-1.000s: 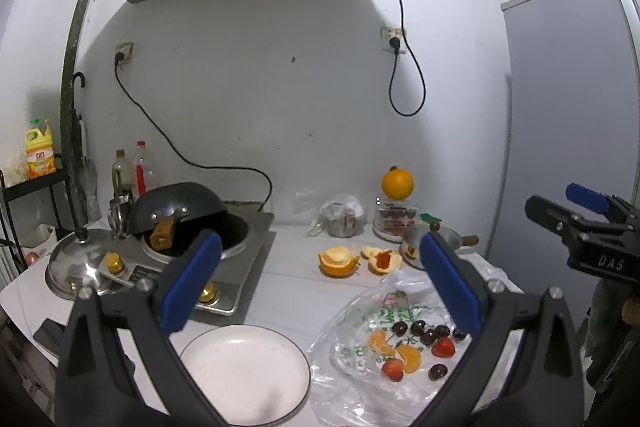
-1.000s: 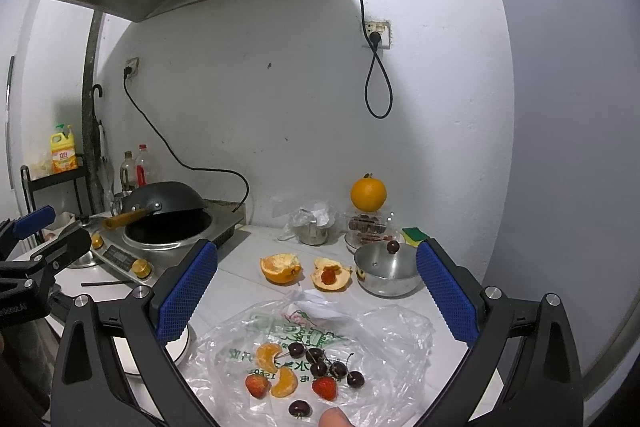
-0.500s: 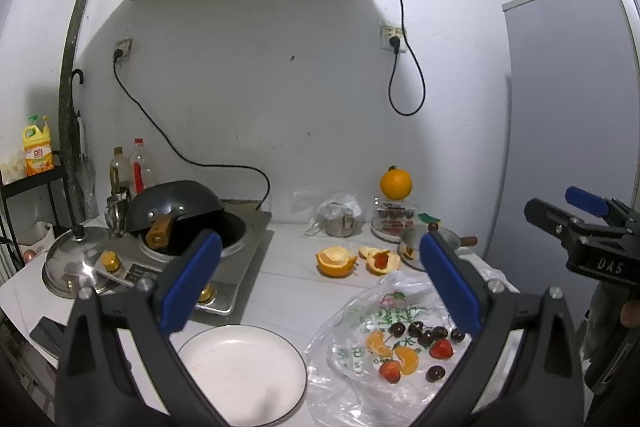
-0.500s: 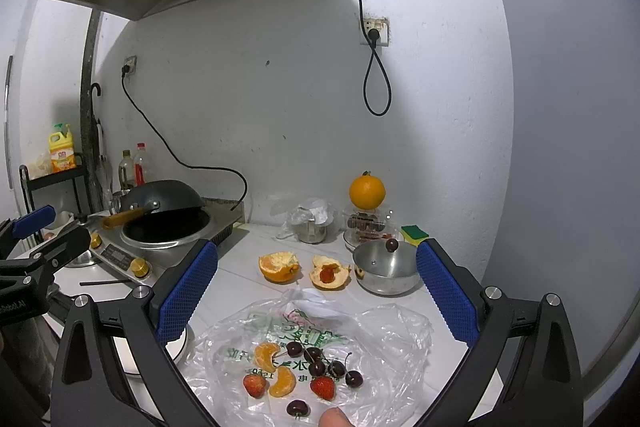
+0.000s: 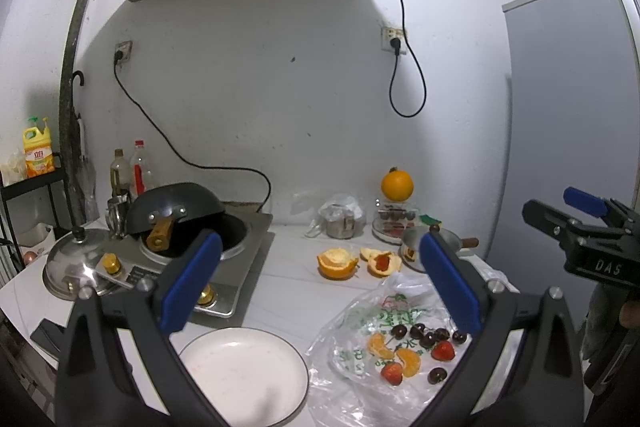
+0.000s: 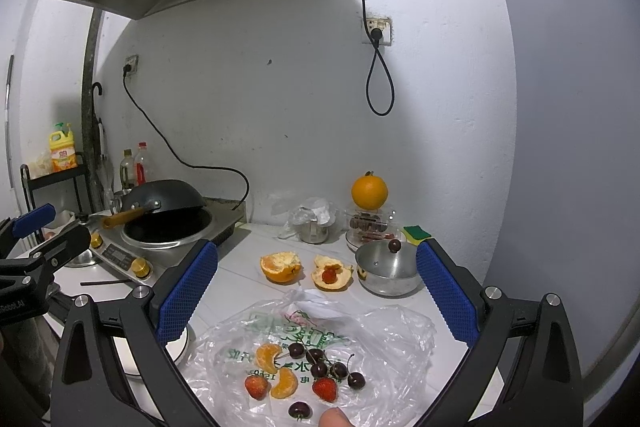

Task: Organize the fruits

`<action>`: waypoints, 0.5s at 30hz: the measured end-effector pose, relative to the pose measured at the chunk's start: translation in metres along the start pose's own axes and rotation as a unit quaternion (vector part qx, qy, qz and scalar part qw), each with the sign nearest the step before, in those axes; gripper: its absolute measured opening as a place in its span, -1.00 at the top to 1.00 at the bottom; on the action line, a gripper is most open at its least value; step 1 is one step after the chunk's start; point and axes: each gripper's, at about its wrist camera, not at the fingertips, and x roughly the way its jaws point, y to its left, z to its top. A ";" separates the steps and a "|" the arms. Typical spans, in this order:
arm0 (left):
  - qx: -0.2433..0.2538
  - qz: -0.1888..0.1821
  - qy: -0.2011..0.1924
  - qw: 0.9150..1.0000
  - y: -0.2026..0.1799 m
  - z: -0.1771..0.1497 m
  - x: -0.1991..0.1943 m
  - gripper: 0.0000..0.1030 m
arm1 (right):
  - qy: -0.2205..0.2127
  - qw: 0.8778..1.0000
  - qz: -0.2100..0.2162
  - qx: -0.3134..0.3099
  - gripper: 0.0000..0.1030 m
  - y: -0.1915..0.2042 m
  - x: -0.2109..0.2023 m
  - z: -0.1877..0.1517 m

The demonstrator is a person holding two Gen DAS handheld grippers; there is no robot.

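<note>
I see both tools, left (image 5: 316, 287) and right (image 6: 316, 293), spread empty above the crinkled clear plastic bag (image 6: 384, 331), whose near edge is cut off.

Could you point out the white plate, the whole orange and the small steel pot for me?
white plate (image 5: 244, 373), left wrist view, bare centre.
whole orange (image 6: 369, 192), right wrist view, middle of its skin.
small steel pot (image 6: 386, 281), right wrist view, front wall.

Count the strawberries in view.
3. Left strawberry and right strawberry lie on the plastic bag; third strawberry sits in an orange peel. The clear box behind may hide more.
</note>
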 end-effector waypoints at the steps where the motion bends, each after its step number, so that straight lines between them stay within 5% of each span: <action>1: 0.000 0.000 0.000 1.000 -0.001 0.000 0.001 -0.95 | 0.000 1.000 0.000 0.000 -0.96 0.000 0.001 0.000; 15: 0.005 -0.001 0.007 1.000 -0.006 0.000 0.006 -0.95 | 0.007 1.000 0.008 0.001 -0.96 -0.003 0.007 0.000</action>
